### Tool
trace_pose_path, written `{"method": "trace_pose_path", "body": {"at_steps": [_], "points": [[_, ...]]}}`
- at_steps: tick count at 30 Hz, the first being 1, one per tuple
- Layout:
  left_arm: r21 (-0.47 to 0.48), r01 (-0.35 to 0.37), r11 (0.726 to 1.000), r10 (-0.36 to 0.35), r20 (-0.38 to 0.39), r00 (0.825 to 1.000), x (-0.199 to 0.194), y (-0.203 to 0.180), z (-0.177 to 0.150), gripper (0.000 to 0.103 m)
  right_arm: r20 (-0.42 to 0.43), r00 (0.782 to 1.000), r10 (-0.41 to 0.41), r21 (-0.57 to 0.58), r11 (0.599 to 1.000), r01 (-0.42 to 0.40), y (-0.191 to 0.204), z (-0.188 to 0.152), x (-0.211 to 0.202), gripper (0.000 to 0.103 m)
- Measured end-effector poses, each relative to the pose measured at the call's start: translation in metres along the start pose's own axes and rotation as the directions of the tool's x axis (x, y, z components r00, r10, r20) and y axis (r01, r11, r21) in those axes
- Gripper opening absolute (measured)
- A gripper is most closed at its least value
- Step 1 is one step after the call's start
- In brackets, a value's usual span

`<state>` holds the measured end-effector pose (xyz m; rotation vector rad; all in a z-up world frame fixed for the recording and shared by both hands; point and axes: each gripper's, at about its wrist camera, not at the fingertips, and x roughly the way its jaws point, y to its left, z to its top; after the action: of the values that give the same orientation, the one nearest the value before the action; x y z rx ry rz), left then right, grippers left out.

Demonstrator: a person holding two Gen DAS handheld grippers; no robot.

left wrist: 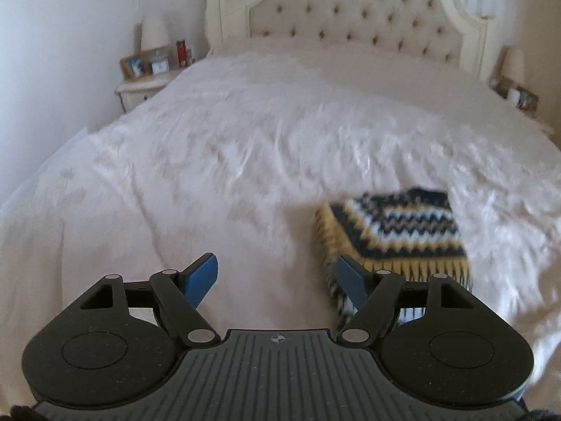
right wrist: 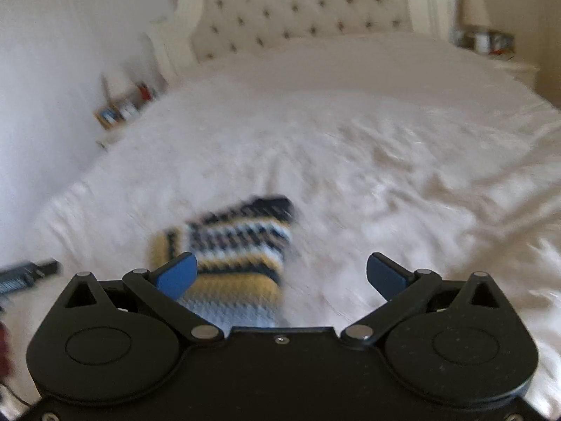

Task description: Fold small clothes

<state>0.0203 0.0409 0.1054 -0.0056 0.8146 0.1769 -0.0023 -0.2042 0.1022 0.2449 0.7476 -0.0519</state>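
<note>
Lying folded on the white bedspread [left wrist: 217,161], the zigzag-knit garment [left wrist: 392,231] sits toward the foot of the bed, well short of the tufted headboard [left wrist: 354,10]. Left gripper [left wrist: 280,277] hovers above the cover with jaws spread wide and nothing between them, the knit just off its right finger. Right gripper [right wrist: 280,275] likewise stands apart and empty, the knit below its left finger; both views are blurred.

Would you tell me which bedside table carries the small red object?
The bedside table left of the headboard; its red object stands beside a picture frame.
</note>
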Motion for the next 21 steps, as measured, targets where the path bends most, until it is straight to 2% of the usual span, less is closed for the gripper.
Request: {"method": "trace_pose_path", "body": {"at_steps": [2,7,14,21], "points": [[-0.008,0.015,1.0,-0.015,-0.039,0.999,0.009,-0.002,-0.009,0.073,0.012,0.999,-0.032,-0.051,0.998,0.032,0.006,-0.015,0.002,0.102],[-0.027,0.012,1.0,-0.015,-0.106,0.994,0.02,-0.011,-0.033,0.073,-0.037,0.998,0.044,-0.05,0.998,-0.046,0.006,-0.04,0.01,0.102],[0.003,0.002,1.0,-0.002,-0.189,0.982,0.039,-0.025,-0.058,0.072,-0.081,0.994,0.072,-0.035,0.997,-0.075,0.02,-0.065,0.021,0.102],[0.032,-0.03,0.999,0.036,-0.2,0.979,0.041,-0.032,-0.067,0.072,-0.064,0.998,0.029,-0.162,0.986,-0.039,0.042,-0.075,0.028,0.102]]}}
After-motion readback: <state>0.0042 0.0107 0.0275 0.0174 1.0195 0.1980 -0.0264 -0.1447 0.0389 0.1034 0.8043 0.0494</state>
